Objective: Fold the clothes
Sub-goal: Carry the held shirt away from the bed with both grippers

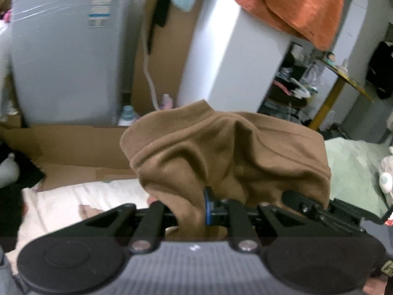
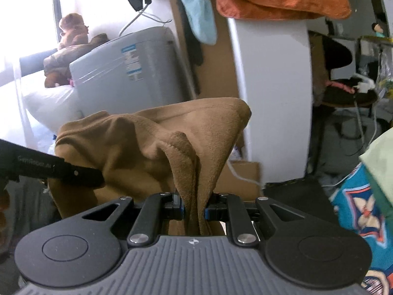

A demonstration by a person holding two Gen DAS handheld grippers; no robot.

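**Both claws pinching brown garment, held up off the bed**

Brown garment (image 1: pixel 228 152) is soft, fleecy cloth, bunched and heavily creased, with a stitched hem edge showing along its upper left side. It hangs in the air between the two claws, in front of the room clutter, above the white bedding (image 1: pixel 81 204).

Left claw (image 1: pixel 208 207): nearly closed, clenched on a thick fold of the brown cloth, which drapes over the blue-edged pads and hides most of them. Right claw (image 2: pixel 195 209): nearly closed too, grasping a narrow gathered pleat of the same garment; cloth runs straight down between both pads. In the right wrist view the other claw's black finger reaches in from the left and touches the garment's left part.

Beyond: cardboard sheet (image 1: pixel 73 145) by the bed, pale green blanket (image 1: pixel 353 167) at right. Farther back a grey appliance (image 1: pixel 66 56) with a label, a white column (image 1: pixel 228 56), orange towel (image 1: pixel 299 2) and light blue cloth (image 2: pixel 199 9) hanging above, and a brown plush toy (image 2: pixel 72 29) near the bright window
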